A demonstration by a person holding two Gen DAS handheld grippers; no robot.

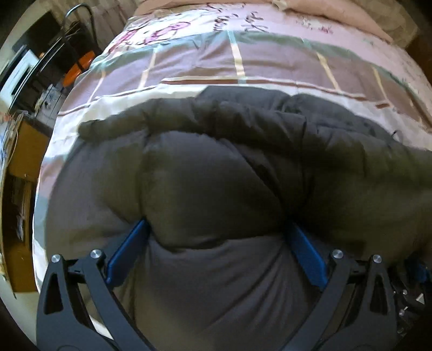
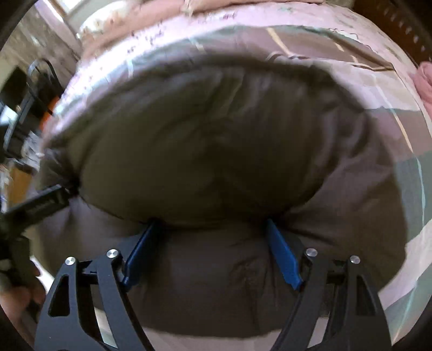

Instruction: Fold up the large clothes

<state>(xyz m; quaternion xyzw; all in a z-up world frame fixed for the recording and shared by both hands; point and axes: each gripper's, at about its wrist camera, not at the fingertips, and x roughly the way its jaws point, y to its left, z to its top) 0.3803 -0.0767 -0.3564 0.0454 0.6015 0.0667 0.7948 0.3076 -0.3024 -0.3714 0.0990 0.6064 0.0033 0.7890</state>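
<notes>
A large dark grey puffer jacket lies on the bed and fills most of both views. My left gripper has its blue fingers spread wide, and a thick bulge of the jacket sits between them. My right gripper also has its blue fingers wide apart around a thick puffy fold of the jacket. Whether either pair of fingers presses the fabric is hidden by the padding. The left gripper's black frame shows at the left edge of the right wrist view, at the jacket's edge.
The bed has a pink, cream and green patterned quilt. A pink pillow or blanket lies at the head. Left of the bed stand a wooden cabinet, a black metal rack and an orange object.
</notes>
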